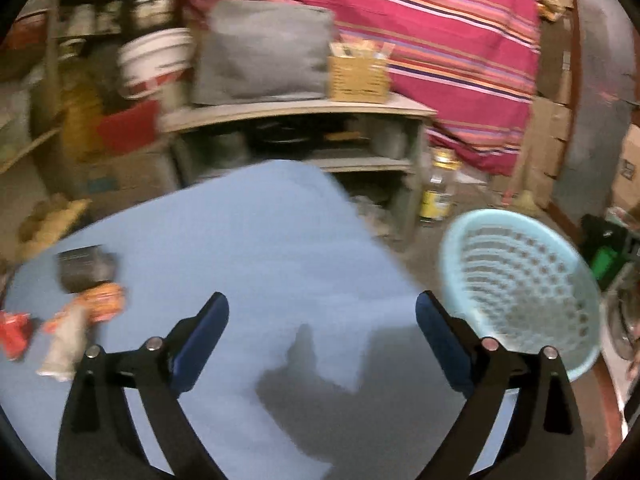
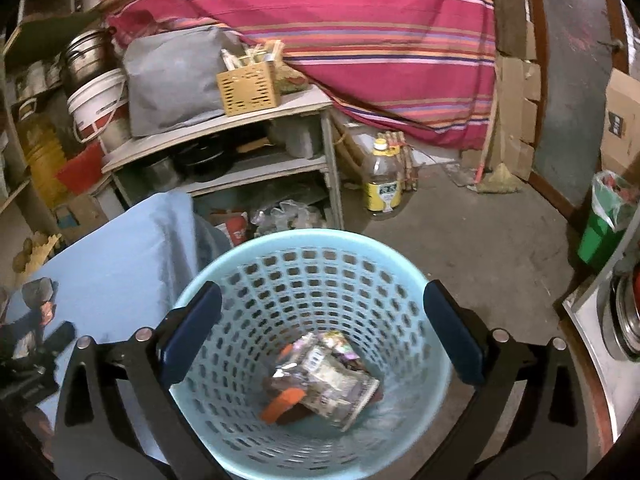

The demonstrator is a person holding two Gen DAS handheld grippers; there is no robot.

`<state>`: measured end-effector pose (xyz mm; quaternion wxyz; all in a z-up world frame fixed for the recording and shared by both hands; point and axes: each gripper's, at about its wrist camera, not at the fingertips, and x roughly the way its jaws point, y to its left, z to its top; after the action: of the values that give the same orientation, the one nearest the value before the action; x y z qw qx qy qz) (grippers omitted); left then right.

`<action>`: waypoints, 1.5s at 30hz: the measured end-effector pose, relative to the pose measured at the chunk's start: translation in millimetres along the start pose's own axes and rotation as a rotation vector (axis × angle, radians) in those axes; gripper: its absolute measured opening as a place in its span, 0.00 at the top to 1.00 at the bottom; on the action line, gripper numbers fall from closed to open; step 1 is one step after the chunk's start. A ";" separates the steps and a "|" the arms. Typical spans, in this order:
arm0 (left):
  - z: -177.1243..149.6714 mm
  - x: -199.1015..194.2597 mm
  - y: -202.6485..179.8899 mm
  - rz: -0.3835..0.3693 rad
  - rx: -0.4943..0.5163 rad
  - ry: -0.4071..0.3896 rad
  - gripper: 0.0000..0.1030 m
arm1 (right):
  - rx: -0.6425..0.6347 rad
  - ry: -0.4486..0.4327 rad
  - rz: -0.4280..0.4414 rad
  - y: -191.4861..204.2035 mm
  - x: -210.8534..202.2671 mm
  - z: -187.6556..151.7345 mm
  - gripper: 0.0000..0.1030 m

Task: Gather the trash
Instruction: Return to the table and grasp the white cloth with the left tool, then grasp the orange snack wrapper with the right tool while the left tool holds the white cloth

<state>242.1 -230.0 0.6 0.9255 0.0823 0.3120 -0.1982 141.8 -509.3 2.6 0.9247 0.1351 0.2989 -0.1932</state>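
Observation:
A light blue perforated basket (image 2: pixel 248 280) stands on the floor beside a table with a blue cloth (image 1: pixel 260 248). Several crumpled wrappers (image 2: pixel 324 376) lie in its bottom. My right gripper (image 2: pixel 322 332) is open and empty, hovering above the basket's mouth. My left gripper (image 1: pixel 322 332) is open and empty over the blue cloth; the basket (image 1: pixel 524 280) is to its right. On the cloth at far left lie an orange-and-white wrapper (image 1: pixel 84 320), a red wrapper (image 1: pixel 14 334) and a dark packet (image 1: pixel 82 270). The left view is blurred.
A grey shelf unit (image 2: pixel 224 132) with a grey bag (image 2: pixel 176 80) and a wooden box (image 2: pixel 248 84) stands behind the table. A plastic oil bottle (image 2: pixel 382 178) stands on the floor. A green bin (image 2: pixel 604 220) is at right. A striped red cloth (image 2: pixel 360 32) hangs behind.

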 end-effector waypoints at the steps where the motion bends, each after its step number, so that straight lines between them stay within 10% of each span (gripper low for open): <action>1: -3.7 -2.3 17.0 0.037 -0.013 -0.001 0.09 | -0.013 -0.001 0.006 10.3 0.8 -0.4 0.04; 12: -45.3 1.2 165.2 0.286 -0.167 0.061 0.08 | -0.132 0.055 0.088 116.5 19.1 -20.3 0.04; 18: -60.0 18.0 210.5 0.273 -0.246 0.135 0.10 | -0.245 0.078 0.115 180.5 29.0 -34.1 0.04; 33: -77.4 12.0 250.2 0.191 -0.273 0.182 0.77 | -0.360 0.117 0.209 292.3 43.0 -65.9 0.04; 45: -81.6 -64.8 334.2 0.302 -0.328 0.086 0.78 | -0.445 0.173 0.403 437.7 51.7 -93.1 0.04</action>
<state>290.3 116.4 -14.8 0.9314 -0.0152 0.3636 -0.0005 325.5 -100.6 -42.9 0.9224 0.0021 0.3786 0.0764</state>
